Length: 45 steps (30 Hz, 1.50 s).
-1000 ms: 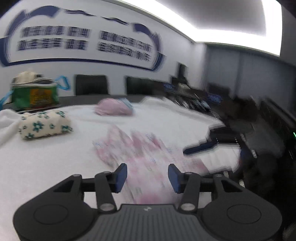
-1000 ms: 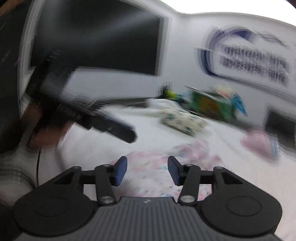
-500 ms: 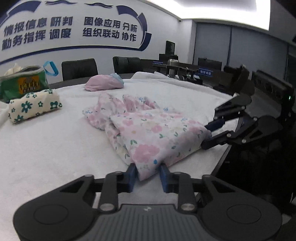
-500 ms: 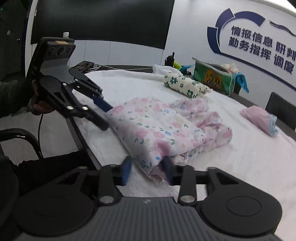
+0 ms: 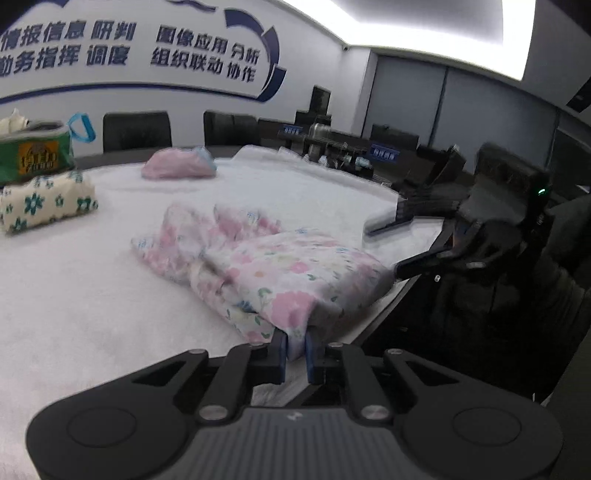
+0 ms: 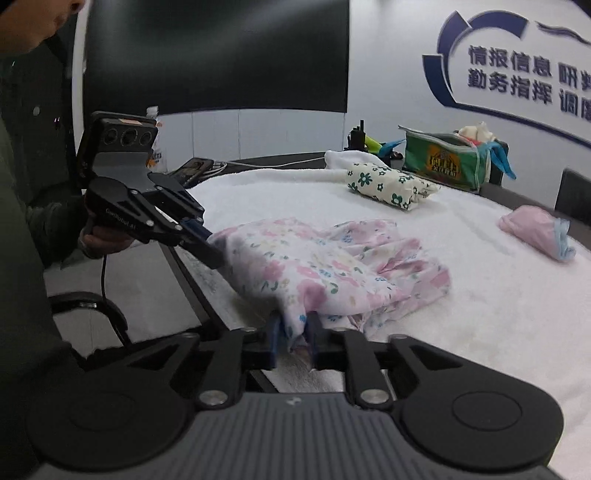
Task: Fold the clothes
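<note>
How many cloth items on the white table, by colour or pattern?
Pink floral garment, pinched by both grippers: 1
Cream bundle with green flowers: 1
Plain pink bundle with blue trim: 1
Total: 3

light: dim, glaring ceiling panel (image 5: 436,33) | blur: slight, perhaps motion | edges: fisheye-bent
</note>
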Motion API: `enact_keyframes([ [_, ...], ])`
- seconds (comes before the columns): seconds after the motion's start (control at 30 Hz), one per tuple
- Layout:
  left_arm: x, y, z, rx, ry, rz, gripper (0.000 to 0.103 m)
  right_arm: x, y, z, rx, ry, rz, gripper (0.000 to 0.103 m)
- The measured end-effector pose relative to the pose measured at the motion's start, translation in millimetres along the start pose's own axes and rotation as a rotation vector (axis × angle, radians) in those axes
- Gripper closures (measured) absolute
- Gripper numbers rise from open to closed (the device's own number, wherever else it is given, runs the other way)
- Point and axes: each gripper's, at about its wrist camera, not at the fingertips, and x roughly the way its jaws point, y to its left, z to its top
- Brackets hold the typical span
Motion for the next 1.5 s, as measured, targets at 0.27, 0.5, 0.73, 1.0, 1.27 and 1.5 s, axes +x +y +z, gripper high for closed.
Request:
enact_keyframes([
  [0.27,-1.4,14.4,12.4,-0.148,-0.051,-0.081,0.098,39.5,27.1,12.3,-0.196,-0.037,0.03,0.02],
  [0.5,-4.9,14.8,16.3,-0.183,-0.069,-0.07,0.098,85.1,30.5,19.0,-0.252,0.062,0.059,0.04],
  [0.73,-7.7,15.3,19.0,-0.113,-0.101,-0.041,0.075,81.1,12.1,25.6,-0.185,0.081,0.101,0.068],
  [1.0,-14.5,-51.6,-13.9,0.652,-0.238,0.216,0.017,75.0,-2.0,36.3,-0.183,0.099,0.201,0.074],
  [1.27,25.5,-78.3,-26.7,0.848,-0.174,0.136,0.022,71.2,-8.0,45.4,-0.134,0.118,0.347,0.075],
  [1.5,26.6,-57.9,-5.5,0.623,-0.103,0.003,0.064,61.8,-16.1,43.8,-0.038,0.13,0.45,0.076],
])
